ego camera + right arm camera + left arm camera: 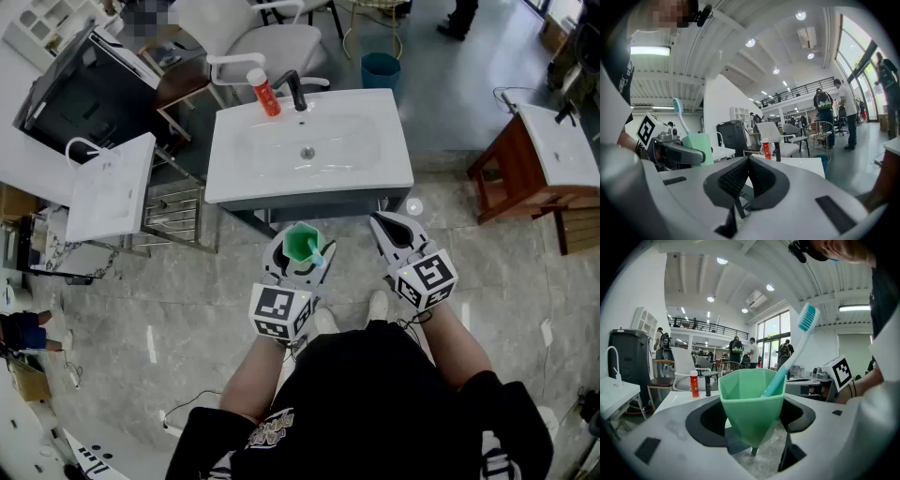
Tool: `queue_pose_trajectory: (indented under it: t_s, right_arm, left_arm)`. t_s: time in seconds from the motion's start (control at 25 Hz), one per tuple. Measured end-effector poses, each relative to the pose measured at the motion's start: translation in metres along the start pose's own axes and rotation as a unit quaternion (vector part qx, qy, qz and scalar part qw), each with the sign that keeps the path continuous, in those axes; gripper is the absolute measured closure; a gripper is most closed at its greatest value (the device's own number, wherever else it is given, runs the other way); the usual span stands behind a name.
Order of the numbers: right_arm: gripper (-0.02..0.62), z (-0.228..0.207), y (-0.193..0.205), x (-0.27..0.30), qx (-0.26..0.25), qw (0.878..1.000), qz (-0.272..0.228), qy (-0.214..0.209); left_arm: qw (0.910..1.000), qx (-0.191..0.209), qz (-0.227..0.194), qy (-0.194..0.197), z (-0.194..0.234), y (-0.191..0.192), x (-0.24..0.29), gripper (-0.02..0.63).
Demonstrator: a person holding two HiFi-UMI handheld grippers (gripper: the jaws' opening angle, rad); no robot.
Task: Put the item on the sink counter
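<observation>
A green faceted cup (751,404) with a blue-and-white toothbrush (791,352) leaning in it sits upright between the jaws of the left gripper (299,249). The jaws are spread wide, with their dark pads against the cup's two sides, so the cup is held. In the head view the cup is over the grey marbled floor (187,309), just in front of the white sink counter (234,183) and not on it. The right gripper (382,223) is beside it, apart from the cup, with its ribbed pads pressed together and nothing between them. At the back of the counter stand a black faucet (296,91) and a red tube (264,94). A teal bin (380,67) stands behind the counter.
</observation>
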State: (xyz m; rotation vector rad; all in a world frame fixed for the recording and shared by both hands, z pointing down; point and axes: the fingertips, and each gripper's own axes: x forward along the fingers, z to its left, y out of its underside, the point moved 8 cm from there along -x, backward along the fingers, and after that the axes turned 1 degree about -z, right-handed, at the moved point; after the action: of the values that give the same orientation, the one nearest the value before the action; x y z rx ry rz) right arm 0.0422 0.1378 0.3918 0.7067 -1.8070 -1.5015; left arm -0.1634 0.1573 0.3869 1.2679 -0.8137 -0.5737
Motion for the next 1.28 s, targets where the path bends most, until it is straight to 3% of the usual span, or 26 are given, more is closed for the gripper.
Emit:
queue_pose_trajectory:
  t_s: [1.28]
  right_arm:
    - [0.541,0.053,-0.003,0.032,-0.005,1.0,0.001,0.012]
  left_arm:
    - [0.9999,-0.006,-0.002,0.013,0.045,0.013,-0.043,0.288]
